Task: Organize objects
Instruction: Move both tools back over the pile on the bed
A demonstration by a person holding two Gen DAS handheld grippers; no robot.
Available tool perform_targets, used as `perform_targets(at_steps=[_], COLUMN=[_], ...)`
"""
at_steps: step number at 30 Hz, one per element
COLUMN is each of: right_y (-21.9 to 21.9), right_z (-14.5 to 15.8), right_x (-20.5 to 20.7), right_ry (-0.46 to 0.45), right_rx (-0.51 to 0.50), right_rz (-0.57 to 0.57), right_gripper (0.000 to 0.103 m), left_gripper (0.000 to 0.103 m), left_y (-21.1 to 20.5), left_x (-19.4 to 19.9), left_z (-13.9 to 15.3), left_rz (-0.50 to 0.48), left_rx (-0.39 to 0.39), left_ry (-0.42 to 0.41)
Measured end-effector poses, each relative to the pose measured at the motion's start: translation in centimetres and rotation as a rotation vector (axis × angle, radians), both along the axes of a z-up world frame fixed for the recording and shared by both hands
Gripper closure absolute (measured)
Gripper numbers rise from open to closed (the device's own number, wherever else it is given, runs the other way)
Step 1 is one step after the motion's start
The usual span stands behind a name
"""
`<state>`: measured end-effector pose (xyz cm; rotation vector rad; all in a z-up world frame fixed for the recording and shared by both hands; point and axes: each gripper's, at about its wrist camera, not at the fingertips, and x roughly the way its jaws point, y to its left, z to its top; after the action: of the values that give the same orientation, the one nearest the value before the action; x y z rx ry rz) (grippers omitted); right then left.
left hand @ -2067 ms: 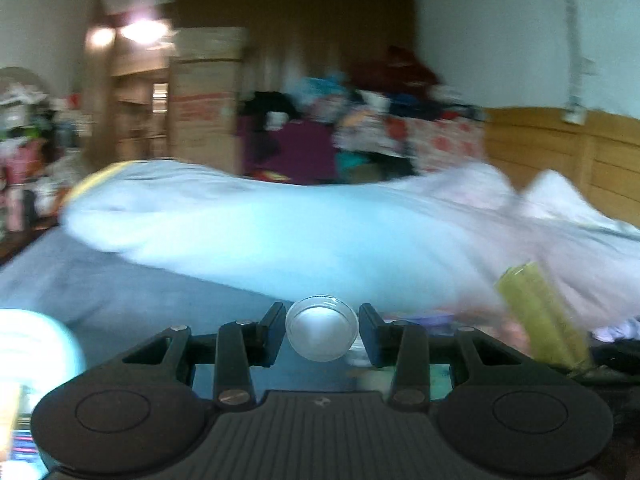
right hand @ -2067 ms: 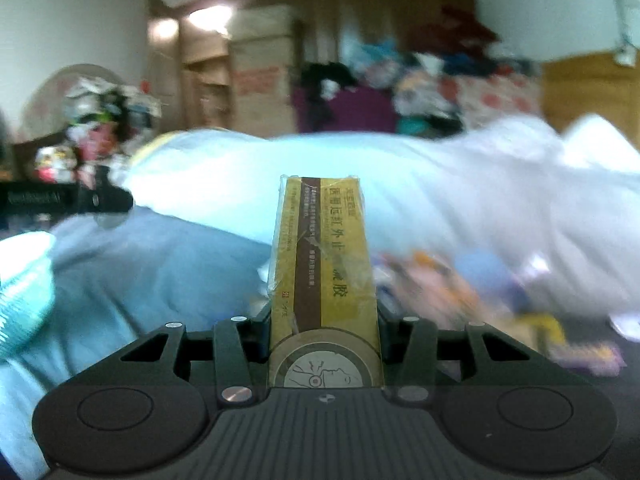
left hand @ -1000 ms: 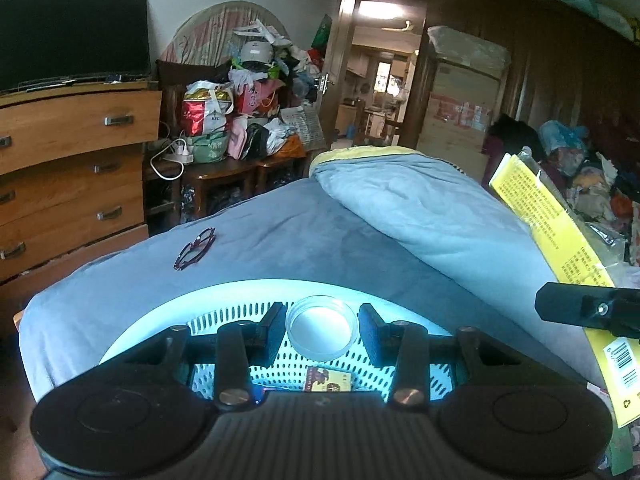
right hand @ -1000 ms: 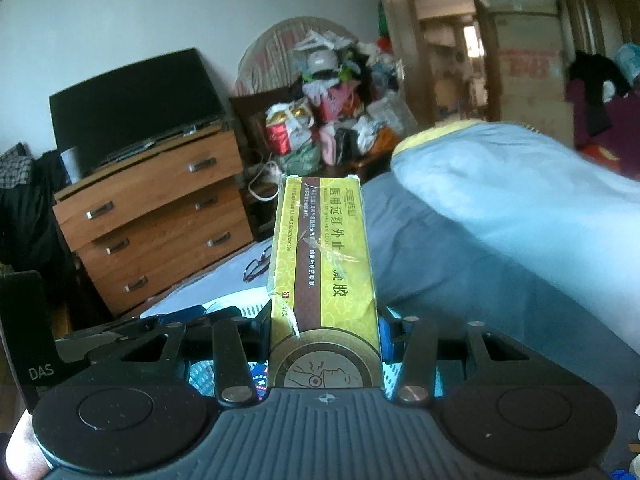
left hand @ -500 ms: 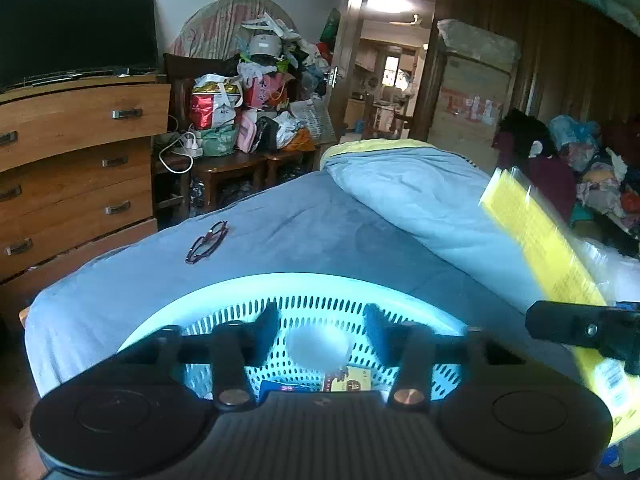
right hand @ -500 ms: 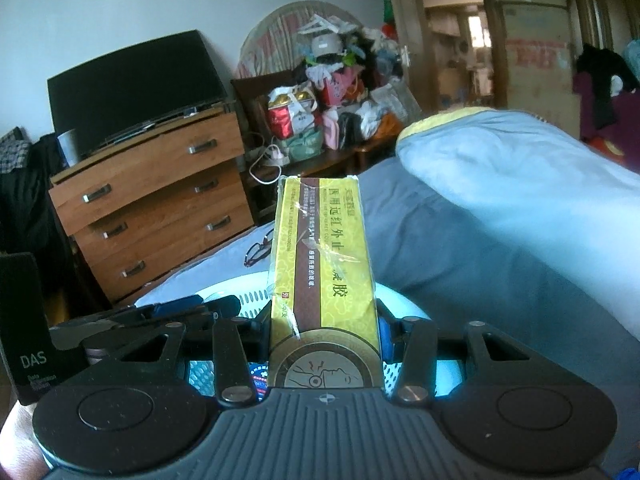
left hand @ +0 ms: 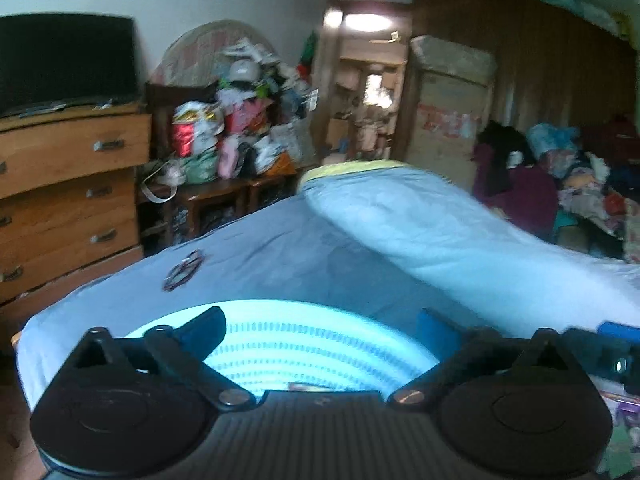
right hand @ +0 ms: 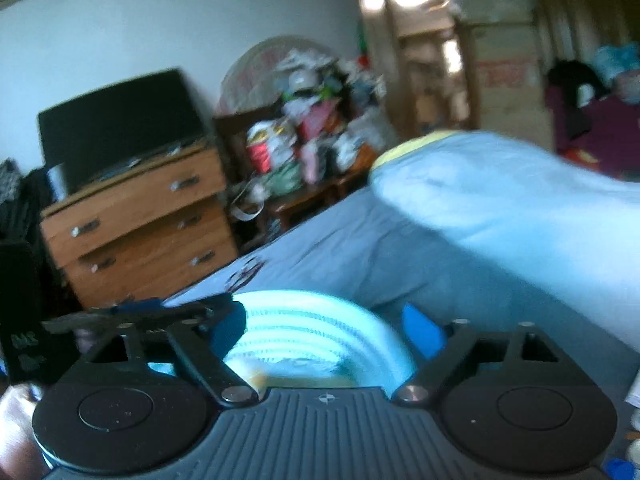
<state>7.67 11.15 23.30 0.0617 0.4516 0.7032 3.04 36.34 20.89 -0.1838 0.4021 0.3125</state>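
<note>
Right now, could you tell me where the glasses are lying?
The glasses lie on the grey-blue bedspread in the left wrist view, left of centre, just beyond the white basket and toward the wooden dresser.

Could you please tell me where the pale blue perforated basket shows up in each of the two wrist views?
Left wrist view: the basket sits low in the centre, between the opening jaws of the left gripper, nothing gripped.
Right wrist view: the basket is low in the centre, between the opening jaws of the right gripper.
Shared landmark: the wooden dresser, left of the bed.
</note>
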Motion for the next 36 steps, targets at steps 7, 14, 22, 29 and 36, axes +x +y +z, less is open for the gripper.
perform_targets(at_steps=[7,14,22,29,36], right_y=[-12.7,-24.2,-27.4,-28.6,-29.2], right_z=[-4.5,-15.1,-22.5,-24.7,-24.4], right_x=[-4.9,-7.3,-6.2,-5.6,-5.6], right_ry=[-0.150,0.076,0.209,0.186,0.180], right_rx=[-0.109,-0.251,-0.292,-0.244,-0.231], right_rz=[-0.268,-0.467,-0.502,-0.501,-0.503], right_gripper=[0.000,0.000,0.000,0.000,0.000], left_gripper=[0.000,0.000,0.002,0.000,0.000], left_y=[-13.4,-25.9,-30.2,-31.9,-32.6], left_x=[-1.0,-0.1,5.6,6.6,6.4], left_z=[0.2,-8.2,-20.9,-22.3,-22.6], left_rz=[-0.270,-0.503,-0.375,-0.325,-0.303], left_rx=[0.029,-0.001,0.075,0.090,0.063], left_ry=[-0.012,0.194,0.481,0.440,0.402])
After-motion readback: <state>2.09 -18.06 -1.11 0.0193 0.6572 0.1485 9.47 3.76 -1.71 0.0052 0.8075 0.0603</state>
